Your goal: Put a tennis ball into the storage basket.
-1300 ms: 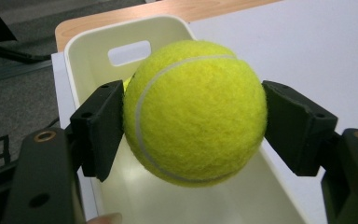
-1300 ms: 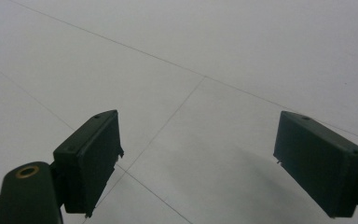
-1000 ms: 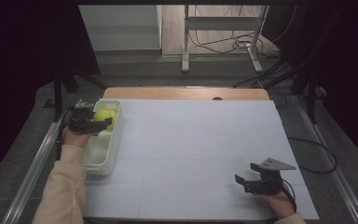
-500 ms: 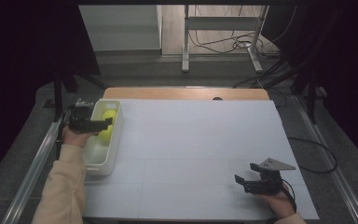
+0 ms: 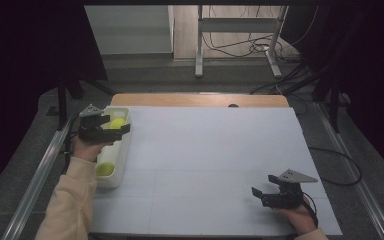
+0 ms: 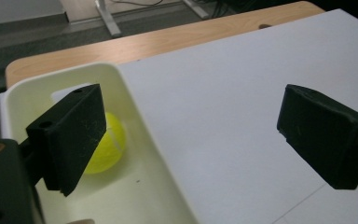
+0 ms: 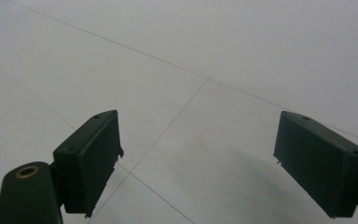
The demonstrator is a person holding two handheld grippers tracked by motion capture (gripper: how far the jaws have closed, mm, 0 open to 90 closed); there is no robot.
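A white-topped table [image 5: 215,150] with a wooden far edge stands on grey floor [image 5: 145,75]. Beyond it, a white metal frame [image 5: 237,30] rises above tangled cables [image 5: 250,47]. Darkness covers both sides.

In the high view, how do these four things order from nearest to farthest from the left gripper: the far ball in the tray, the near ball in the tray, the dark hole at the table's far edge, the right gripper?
From the left gripper:
1. Far ball, in the white tray, right at the jaws.
2. Near ball, at the tray's near end.
3. Dark hole, far edge, mid-table.
4. Right gripper, near right corner.
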